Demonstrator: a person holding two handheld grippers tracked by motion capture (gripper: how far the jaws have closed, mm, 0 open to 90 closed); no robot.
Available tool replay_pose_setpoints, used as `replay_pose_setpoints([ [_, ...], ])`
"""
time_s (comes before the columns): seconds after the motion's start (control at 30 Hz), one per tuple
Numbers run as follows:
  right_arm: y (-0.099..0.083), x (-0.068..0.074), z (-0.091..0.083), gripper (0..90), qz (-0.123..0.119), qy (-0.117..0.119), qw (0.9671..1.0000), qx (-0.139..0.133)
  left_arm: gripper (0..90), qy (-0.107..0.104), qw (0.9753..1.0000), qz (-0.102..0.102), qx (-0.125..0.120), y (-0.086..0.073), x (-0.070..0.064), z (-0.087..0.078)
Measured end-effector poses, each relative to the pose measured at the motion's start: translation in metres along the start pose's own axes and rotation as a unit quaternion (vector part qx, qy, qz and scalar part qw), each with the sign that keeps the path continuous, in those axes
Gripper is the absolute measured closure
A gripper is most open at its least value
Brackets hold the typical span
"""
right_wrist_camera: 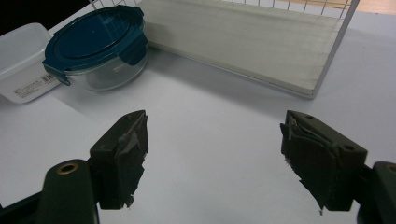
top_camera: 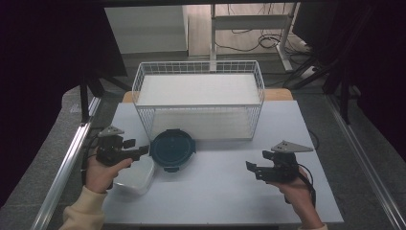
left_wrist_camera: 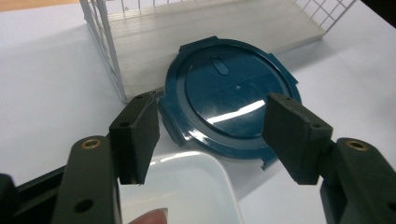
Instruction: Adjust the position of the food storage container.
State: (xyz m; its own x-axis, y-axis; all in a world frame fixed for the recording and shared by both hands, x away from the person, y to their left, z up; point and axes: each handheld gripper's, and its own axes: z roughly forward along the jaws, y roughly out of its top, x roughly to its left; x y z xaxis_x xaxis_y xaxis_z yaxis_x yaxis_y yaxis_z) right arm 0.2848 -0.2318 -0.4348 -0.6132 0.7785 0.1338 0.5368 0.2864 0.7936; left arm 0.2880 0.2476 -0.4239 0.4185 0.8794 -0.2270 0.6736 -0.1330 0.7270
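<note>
Where the high view looks down on the worktop [top_camera: 215,191]: left tongs [top_camera: 139,152] held over a white tub [top_camera: 136,179], tips just at the rim of a round blue-lidded container [top_camera: 173,149]; right tongs [top_camera: 253,168] well apart over bare surface, pointing left; wire basket [top_camera: 198,98] standing just behind the container. Along the left gripper view: left tongs [left_wrist_camera: 215,128] spread wide, holding nothing, blue lid [left_wrist_camera: 229,95] framed between the jaws, corner of the white tub [left_wrist_camera: 187,186] below, basket [left_wrist_camera: 112,60] corner close behind the lid. Along the right gripper view: right tongs [right_wrist_camera: 212,154] spread wide and empty above the worktop [right_wrist_camera: 210,116], round container [right_wrist_camera: 95,49] of clear glass under its blue lid far off at upper left, white tub [right_wrist_camera: 23,63] touching or just beside it, basket [right_wrist_camera: 261,46] beyond.
</note>
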Motion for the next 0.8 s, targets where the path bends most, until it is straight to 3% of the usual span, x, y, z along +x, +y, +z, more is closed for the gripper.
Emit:
replay_pose_setpoints([
  [0.53, -0.002, -0.005, 0.002, 26.0, 0.009, -0.007, 0.9999, 0.002, 51.5, 0.023, 0.9985, -0.027, 0.041, 0.013, 0.02, 0.03],
  [0.73, -0.003, -0.005, 0.004, 26.0, 0.01, -0.005, 0.9999, 0.008, 67.4, 0.024, 0.9972, -0.035, 0.062, 0.015, 0.026, 0.041],
  [0.8, -0.004, -0.005, 0.005, 26.0, 0.01, -0.005, 0.9999, 0.011, 75.3, 0.009, 0.9965, -0.044, 0.071, 0.016, 0.03, 0.047],
])
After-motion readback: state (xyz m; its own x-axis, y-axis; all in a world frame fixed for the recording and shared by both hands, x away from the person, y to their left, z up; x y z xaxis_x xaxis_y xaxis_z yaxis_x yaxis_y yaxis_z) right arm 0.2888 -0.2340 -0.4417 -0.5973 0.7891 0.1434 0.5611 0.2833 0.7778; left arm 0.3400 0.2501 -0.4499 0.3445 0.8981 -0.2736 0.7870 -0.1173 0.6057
